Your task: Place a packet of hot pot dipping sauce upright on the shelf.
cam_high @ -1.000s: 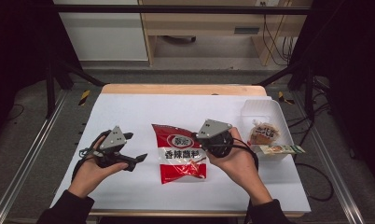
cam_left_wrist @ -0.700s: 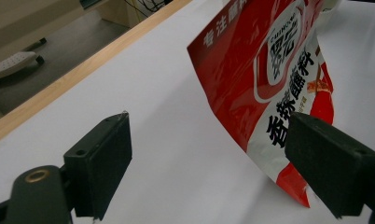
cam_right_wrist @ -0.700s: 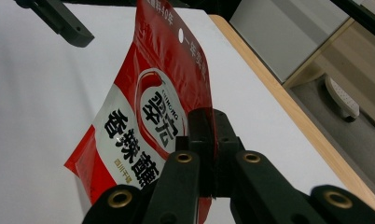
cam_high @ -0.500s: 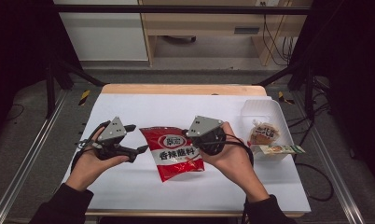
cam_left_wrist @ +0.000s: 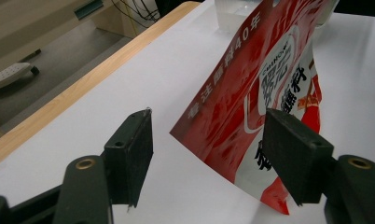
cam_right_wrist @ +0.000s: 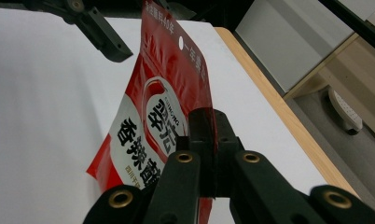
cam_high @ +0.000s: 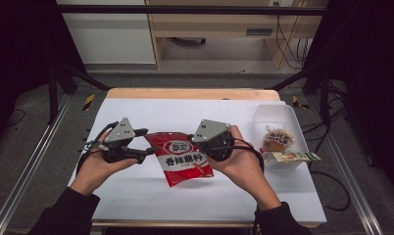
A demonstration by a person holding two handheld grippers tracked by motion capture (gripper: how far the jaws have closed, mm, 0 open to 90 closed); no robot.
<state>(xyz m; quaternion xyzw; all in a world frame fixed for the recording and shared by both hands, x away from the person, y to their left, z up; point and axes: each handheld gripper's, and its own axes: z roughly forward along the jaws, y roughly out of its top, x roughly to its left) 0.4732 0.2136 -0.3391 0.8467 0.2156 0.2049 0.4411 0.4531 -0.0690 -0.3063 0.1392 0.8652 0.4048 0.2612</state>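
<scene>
From the high view, I see the red snack pouch (cam_high: 184, 157) near the middle of the white tabletop (cam_high: 151, 198), slightly toward the near edge. My right hand-held gripper (cam_high: 195, 140) pinches its right side, lifting that edge so the left hand-held gripper (cam_high: 147, 143) can reach the other side. A clear tray (cam_high: 271, 113) with other packets sits at the right edge.

In the left gripper view, my jaws stand apart, the pouch's raised corner between them but untouched; I judge this a line-up for a second grip.

In the right gripper view, my jaws are clamped together on the pouch's edge, holding it upright.
</scene>
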